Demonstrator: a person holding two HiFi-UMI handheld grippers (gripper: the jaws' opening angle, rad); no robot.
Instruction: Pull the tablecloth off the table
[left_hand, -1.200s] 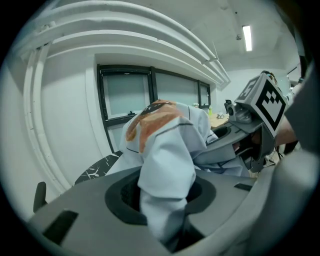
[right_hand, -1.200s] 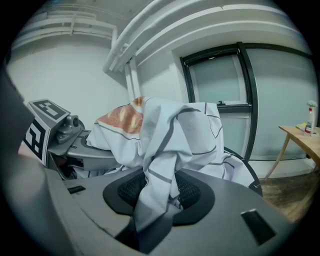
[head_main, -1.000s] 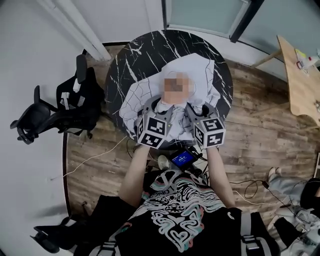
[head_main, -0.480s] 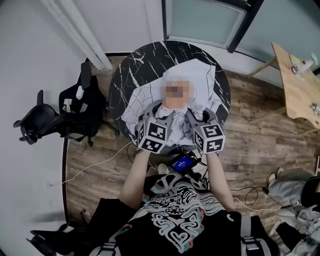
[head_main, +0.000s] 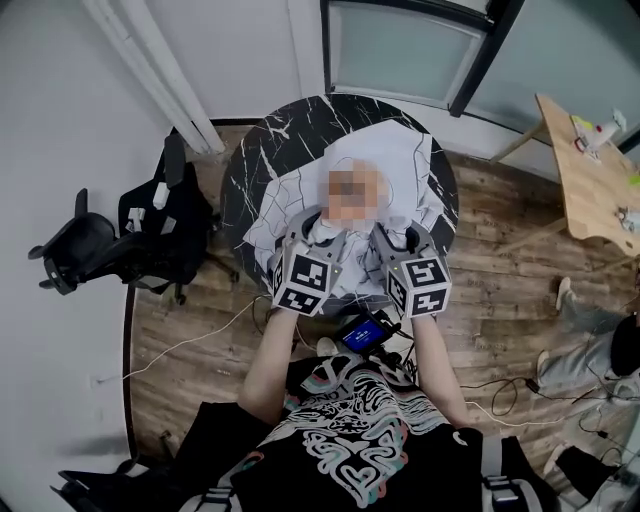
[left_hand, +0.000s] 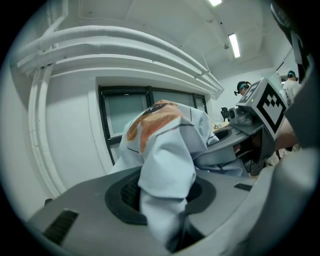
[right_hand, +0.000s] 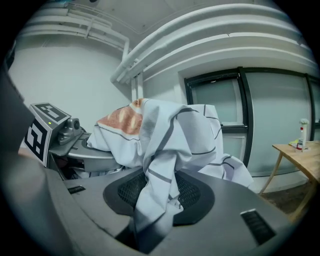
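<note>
Tablecloth (head_main: 405, 160), white w/ thin dark grid lines and an orange-brown patch: heaped and creased over near-right part of round black marble table (head_main: 265, 150), far-left part of top already bare, near hem raised off near rim. Caught at two spots along that hem, side by side, prob. to spread the pull and keep fabric from twisting or trailing off to one side. Left gripper (head_main: 318, 232): clenched on a thick fold, shown in left gripper view as a wad (left_hand: 165, 150) squeezed btwn dark ribbed pads (left_hand: 129, 191), spilling out above and below. Right gripper (head_main: 402, 238): likewise clamped on a striped fold (right_hand: 162, 135) btwn its pads (right_hand: 189, 192), loose end hanging down through the gap. Jaws on neither side fully together, on account of bunched fabric in btwn; no sign of slack in either grip. Both grippers close together just beyond person's chest, tipped slightly down toward far side, above tabletop level, likely for lifting hem clear of rim before dragging the rest toward near side. Task judged partway: bulk of cloth on top, nothing visible standing on it, so little to snag apart from friction on marble. Office chair (head_main: 120, 235) at left and wooden side table (head_main: 590, 170) at far right both well apart from pull path.
</note>
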